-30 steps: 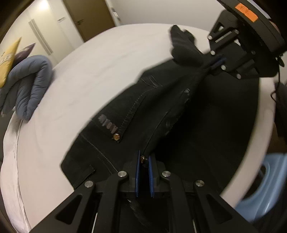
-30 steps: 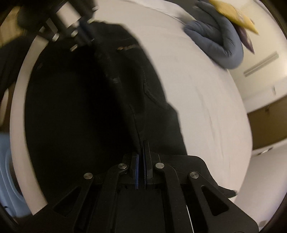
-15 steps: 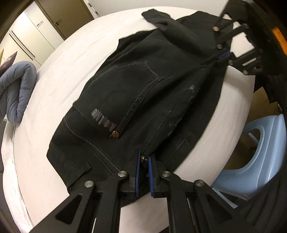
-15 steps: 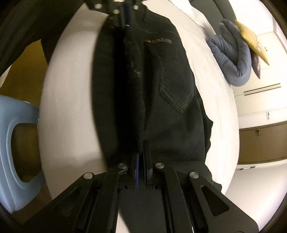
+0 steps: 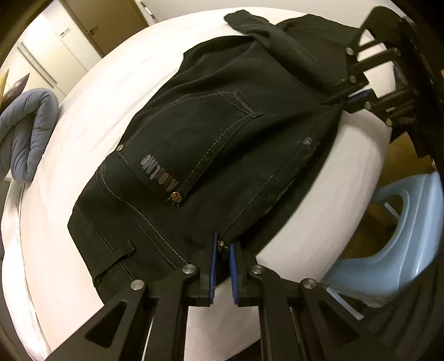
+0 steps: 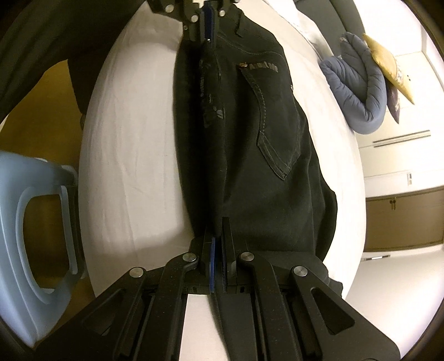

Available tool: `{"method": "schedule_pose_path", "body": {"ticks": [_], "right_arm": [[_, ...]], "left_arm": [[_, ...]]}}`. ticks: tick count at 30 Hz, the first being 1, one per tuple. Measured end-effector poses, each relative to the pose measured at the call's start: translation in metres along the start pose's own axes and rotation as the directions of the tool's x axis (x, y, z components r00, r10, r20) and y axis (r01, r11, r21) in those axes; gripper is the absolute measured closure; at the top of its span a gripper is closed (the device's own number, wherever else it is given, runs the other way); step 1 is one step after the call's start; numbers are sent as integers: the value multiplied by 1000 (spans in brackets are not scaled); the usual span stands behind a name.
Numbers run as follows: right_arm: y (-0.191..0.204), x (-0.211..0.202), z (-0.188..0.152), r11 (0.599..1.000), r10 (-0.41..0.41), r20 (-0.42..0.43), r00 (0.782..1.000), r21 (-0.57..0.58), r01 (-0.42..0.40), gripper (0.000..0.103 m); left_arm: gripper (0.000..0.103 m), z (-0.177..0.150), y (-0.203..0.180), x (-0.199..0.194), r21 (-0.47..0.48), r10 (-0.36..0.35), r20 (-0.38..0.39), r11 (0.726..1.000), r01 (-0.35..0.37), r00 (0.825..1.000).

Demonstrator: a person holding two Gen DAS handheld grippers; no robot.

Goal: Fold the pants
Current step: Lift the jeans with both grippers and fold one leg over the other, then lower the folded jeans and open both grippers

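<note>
One lengthwise fold looked done: the black jeans [image 5: 211, 144] lay on the white bed [image 5: 105, 91] with one leg laid over the other, a back pocket [image 5: 194, 138] with pale stitching and a printed logo facing up. What seemed left was the crosswise folding, since the legs ran on toward the far end, where a crumpled hem [image 5: 249, 25] sat on top.

The left gripper [image 5: 222, 258] had its blue pads pinched on the waistband edge, a brass rivet [image 5: 220, 244] showing between them; its jaws had just eased a hair wider, though cloth sat between them and the hold looked intact. The right gripper [image 6: 217, 244] was pressed tight on the folded edge farther down the leg, near the thigh.

The denim read as heavy and matte, with stiff seams and a worn, faded streak along the folded ridge [image 6: 208, 91]. The sheet was smooth and slightly creased. Beyond lay a puffy quilted blue duvet roll [image 6: 358, 89] and a mustard cushion [image 6: 388, 64]; a glossy pale-blue plastic stool [image 5: 399, 238] stood beside the bed.
</note>
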State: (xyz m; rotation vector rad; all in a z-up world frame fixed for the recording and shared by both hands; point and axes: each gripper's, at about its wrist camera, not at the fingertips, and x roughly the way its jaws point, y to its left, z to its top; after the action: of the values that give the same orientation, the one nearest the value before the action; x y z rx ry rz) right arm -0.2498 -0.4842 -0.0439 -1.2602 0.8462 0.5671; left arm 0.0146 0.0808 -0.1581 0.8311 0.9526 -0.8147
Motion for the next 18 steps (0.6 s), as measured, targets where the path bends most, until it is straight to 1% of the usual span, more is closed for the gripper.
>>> {"method": "schedule_pose_path", "body": {"ticks": [2,3,4,5,7,8,10,13,15,16,17,18], "right_arm": [[1,9,3,1000,-6,-10,1000,2,6,101],[1,9,3,1000,-6,-10,1000,2,6,100],[5,10,1,1000,-12,-12,1000,24,12,100],[3,11,1,998,-11,-12,1000,57,12,100],[3,11,0,997,-7,-11,1000,78,8,100],[0,12,0,994,-2,-11,1000,106,3,100],[-3,16,1,987,-3,-11,1000,163,5,100],[-2,20,3,983,-18,-9,1000,182,19,100],[0,24,4,976,-54,-2,999,210,53,99],[0,24,4,976,-54,-2,999,210,53,99],[0,25,5,974,-63,0,998,219,61,99],[-1,25,4,969,-70,5,998,236,67,99]], "left_arm": [[87,-3,5,1,-13,3,3,1000,-3,1000],[83,-3,6,-1,-25,16,3,1000,-16,1000],[70,-4,8,-4,-37,27,2,999,-27,1000],[50,-5,10,-8,-53,27,3,998,-27,1000],[30,-8,16,-23,-93,24,22,995,-22,999],[28,-9,20,-33,-112,22,37,994,-18,999],[28,-6,27,-50,-145,31,59,989,-23,998],[28,8,34,-66,-223,42,118,975,-15,992],[28,26,35,-61,-286,24,150,958,20,988],[28,36,34,-56,-307,19,161,951,32,987],[28,44,31,-49,-327,15,168,944,42,986],[28,54,28,-36,-355,-4,172,933,66,985]]}}
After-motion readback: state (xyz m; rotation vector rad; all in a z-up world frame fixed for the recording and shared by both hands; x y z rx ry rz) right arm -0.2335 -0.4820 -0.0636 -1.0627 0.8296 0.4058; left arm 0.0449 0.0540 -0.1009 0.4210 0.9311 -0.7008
